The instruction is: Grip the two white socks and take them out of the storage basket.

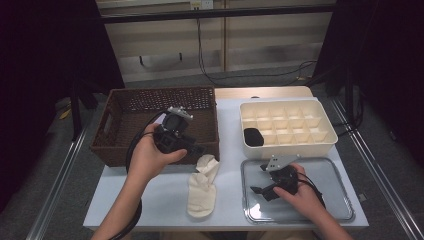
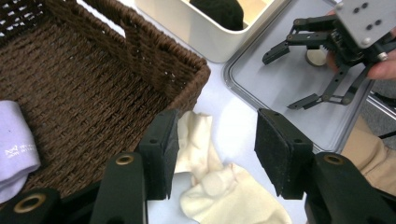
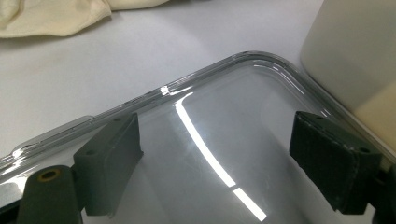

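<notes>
Cream sock (image 2: pixel 219 186) lies on the table just beside the basket (image 1: pixel 125 145), ungrabbed, below the left gripper (image 2: pixel 212 149), jaws apart. One black sock (image 1: pixel 253 136) already fills the organizer (image 1: pixel 325 145); right gripper (image 1: pixel 267 180) idle, jaws apart.

Left gripper (image 1: pixel 196 148): black body, grey plate w/ screws on top, thick black cable looping past the wrist. Its own view: two black jaws, rough dark pads (image 2: pixel 164 154), brass-ringed holes at the joints. Right gripper (image 1: pixel 261 179): black linkage fingers, grey three-cornered plate w/ small dark screw holes, black cable over the hand. Its own view: dark textured pads (image 3: pixel 114 156), small screw holes in the sides, one brass-ringed hole. Forearms bare, no sleeves.
</notes>
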{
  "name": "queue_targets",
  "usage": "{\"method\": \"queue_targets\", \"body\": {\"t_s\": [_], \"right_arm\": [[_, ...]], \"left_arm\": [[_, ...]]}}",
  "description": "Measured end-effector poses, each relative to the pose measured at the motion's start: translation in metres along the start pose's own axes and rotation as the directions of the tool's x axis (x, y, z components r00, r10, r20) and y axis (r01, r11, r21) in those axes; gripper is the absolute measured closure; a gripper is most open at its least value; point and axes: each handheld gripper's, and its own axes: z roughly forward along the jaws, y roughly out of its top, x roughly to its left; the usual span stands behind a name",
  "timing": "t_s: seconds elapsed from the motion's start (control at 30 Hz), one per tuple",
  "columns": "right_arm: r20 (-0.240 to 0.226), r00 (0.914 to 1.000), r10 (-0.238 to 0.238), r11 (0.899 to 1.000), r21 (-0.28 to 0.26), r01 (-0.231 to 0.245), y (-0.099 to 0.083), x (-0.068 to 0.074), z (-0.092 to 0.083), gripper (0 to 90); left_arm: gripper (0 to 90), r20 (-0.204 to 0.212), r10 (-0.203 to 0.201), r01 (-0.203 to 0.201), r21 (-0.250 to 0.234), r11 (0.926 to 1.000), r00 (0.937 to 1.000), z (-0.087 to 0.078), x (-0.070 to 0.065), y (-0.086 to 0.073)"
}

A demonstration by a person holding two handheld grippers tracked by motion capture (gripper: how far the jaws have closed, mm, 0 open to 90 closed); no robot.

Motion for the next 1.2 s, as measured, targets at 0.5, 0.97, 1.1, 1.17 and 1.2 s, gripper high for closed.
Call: {"method": "queue_targets", "body": {"t_s": [0.5, 0.97, 1.1, 1.17, 1.2], "right_arm": [[-0.002, 1.0000, -0.001, 1.000, 0.001, 0.001, 0.000, 0.000, 0.000, 15.8], [-0.001, 1.0000, 0.002, 1.000, 0.001, -0.002, 0.000, 0.000, 0.000, 15.8], [0.000, 1.0000, 0.002, 1.000, 0.001, -0.002, 0.000, 0.000, 0.000, 15.8], [0.000, 1.0000, 0.001, 1.000, 0.001, -0.001, 0.000, 0.000, 0.000, 15.8], [0.000, 1.0000, 0.001, 1.000, 0.001, -0.001, 0.000, 0.000, 0.000, 15.8]], "left_arm": [[49.9, 0.020, -0.013, 0.012, 0.024, 0.9996, 0.9997, 0.035, -0.005, -0.044], [55.2, 0.019, -0.020, 0.019, 0.032, 0.9993, 0.9996, 0.067, -0.009, -0.081], [55.8, 0.011, -0.013, 0.013, 0.038, 0.9992, 0.9999, 0.074, -0.010, -0.086], [56.4, 0.006, 0.000, -0.001, 0.052, 0.9987, 1.0000, 0.078, -0.010, -0.087], [57.7, 0.001, 0.004, -0.004, 0.059, 0.9983, 1.0000, 0.079, -0.010, -0.088]]}}
